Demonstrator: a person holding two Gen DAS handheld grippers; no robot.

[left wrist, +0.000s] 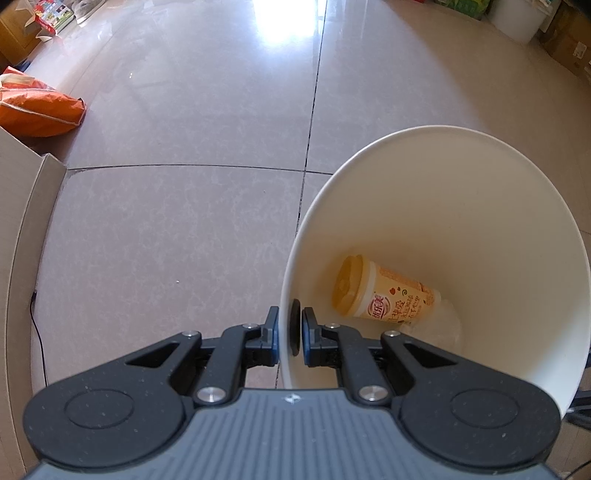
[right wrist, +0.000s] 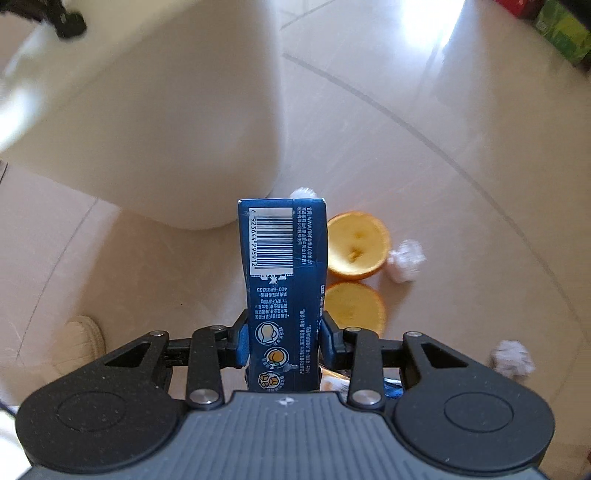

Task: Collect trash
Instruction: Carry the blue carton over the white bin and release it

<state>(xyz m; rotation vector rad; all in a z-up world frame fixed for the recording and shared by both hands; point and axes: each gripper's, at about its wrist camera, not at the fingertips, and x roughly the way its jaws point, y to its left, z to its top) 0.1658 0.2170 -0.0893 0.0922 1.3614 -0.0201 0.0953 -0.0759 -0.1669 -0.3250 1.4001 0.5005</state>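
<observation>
Left wrist view: the left tongs (left wrist: 290,329) are seen clamped on the near wall of a white bin (left wrist: 480,206), one pad outside and one inside, with the thin wall pinched between them. Inside the bin, just beyond the inner pad, a yellow drink cup (left wrist: 384,291) with an orange lid is seen lying on its side at the bottom, lid end toward the tongs, not touched by them. Beyond the bin a glossy tiled floor (left wrist: 184,221) is shown. A cardboard edge (left wrist: 29,206) is found at the near left, an orange bag (left wrist: 37,110) farther along the left, and a second white bucket (left wrist: 517,18) at the far right.

Right wrist view: the right tongs (right wrist: 282,341) are closed on a blue drink carton (right wrist: 284,280), which is gripped by its lower sides and stands out along the fingers, barcode face toward the camera. The carton is held clear of the floor. Below and just to its right, two orange halves (right wrist: 356,245) are seen lying cut side up, partly hidden behind it. Crumpled white paper balls (right wrist: 404,260) are seen near the halves, another (right wrist: 511,358) at the near right, and what may be one more (right wrist: 303,192) peeks out at the carton's far end, too blurred to be made out surely. A beige slipper (right wrist: 83,336) is visible at the near left. The white bin's outside rises farther off, upper left.
</observation>
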